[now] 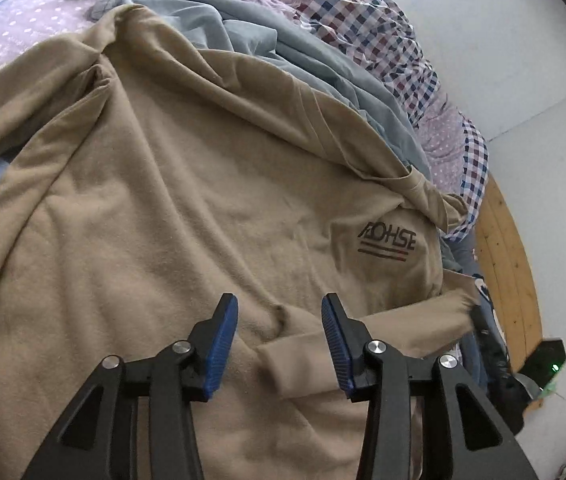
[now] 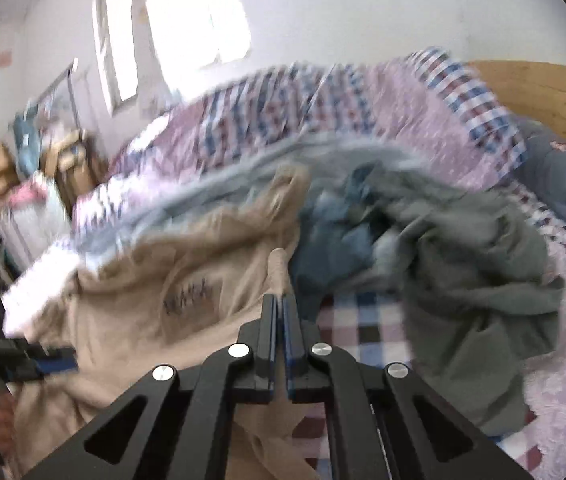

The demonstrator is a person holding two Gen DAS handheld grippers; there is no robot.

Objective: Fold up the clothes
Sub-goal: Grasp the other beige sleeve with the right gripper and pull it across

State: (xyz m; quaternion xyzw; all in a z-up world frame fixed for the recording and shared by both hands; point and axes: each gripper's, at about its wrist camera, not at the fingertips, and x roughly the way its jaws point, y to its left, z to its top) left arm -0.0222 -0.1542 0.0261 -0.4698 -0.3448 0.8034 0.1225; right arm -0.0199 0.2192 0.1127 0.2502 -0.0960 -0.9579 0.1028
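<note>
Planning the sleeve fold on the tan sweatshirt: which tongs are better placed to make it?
Right tongs: already shut on the tan sweatshirt. Left tongs hang open above its cuff, gripping nothing.

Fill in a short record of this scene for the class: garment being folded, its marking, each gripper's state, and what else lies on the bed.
garment: tan sweatshirt, spread on the bed
marking: dark printed logo on the chest
left gripper: open, over a tan sleeve cuff
right gripper: shut on tan fabric of the sweatshirt
other clothes: grey garment and blue garment, heaped
bedding: pink dotted and checked quilt
image quality: right wrist view motion-blurred
</note>
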